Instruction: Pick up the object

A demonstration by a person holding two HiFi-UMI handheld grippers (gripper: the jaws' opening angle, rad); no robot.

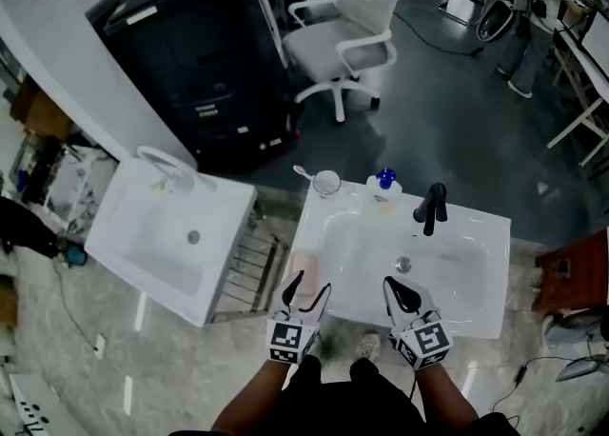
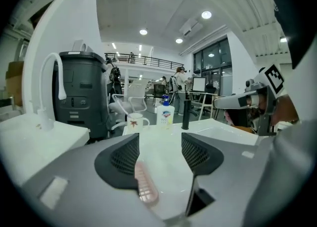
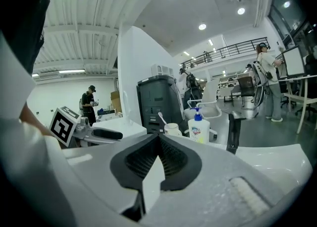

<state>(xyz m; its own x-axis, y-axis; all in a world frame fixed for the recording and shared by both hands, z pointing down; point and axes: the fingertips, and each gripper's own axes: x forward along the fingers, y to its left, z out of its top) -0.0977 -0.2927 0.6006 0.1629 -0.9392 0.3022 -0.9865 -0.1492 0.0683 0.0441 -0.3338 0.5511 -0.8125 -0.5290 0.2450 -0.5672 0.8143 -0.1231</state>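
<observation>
A pale pink ribbed object [image 1: 303, 265] lies on the front left rim of the white washbasin [image 1: 476, 306]. My left gripper [image 1: 309, 287] hovers right over it with its jaws apart. In the left gripper view the pink object [image 2: 146, 185] lies low between the jaws of the left gripper [image 2: 159, 144], close to the left pad, and the right pad stands clear of it. My right gripper [image 1: 394, 289] sits at the basin's front edge. In its own view the right gripper [image 3: 159, 142] has its pads together, with nothing between them.
A black faucet [image 1: 431, 207], a soap bottle with a blue pump [image 1: 384, 185] and a cup with a toothbrush [image 1: 325, 182] stand along the basin's back rim. A second white basin [image 1: 157, 234] lies to the left, beyond a wire rack [image 1: 249, 272]. Behind are a black bin [image 1: 195, 53] and a white chair [image 1: 344, 34].
</observation>
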